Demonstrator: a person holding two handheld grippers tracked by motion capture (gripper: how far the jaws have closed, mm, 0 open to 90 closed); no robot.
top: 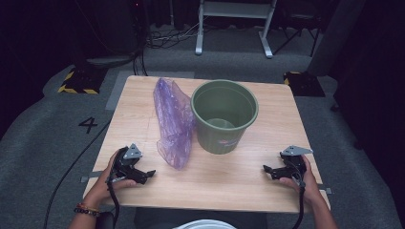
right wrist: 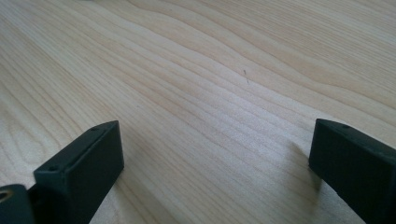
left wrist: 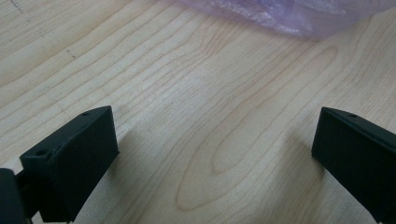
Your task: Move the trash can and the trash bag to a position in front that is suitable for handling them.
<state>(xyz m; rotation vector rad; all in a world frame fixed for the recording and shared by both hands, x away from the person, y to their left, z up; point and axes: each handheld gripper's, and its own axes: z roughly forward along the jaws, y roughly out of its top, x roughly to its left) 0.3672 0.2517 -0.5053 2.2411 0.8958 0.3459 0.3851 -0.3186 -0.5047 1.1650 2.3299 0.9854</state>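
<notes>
We rest both grippers, left gripper (top: 143,175) and right gripper (top: 270,170), jaws apart and empty; next, we judge, comes reaching the purple bag (top: 173,121) just ahead of the left one.

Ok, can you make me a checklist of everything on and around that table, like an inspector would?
Surface: wooden table, pale grain, bare between the two grippers.
Job's things: crumpled purple plastic bag lying beside the green bucket, on its left; bucket upright, nothing seen inside.
Clutter: nothing seen.
Grippers: left gripper and right gripper both open, low over the table's near corners, holding nothing; black fingers wide apart.
Cables: one trails from each gripper toward the near edge; more lie on the floor behind.
Surroundings: grey carpet with a "4" mark, yellow-black striped blocks, white frame legs.
</notes>
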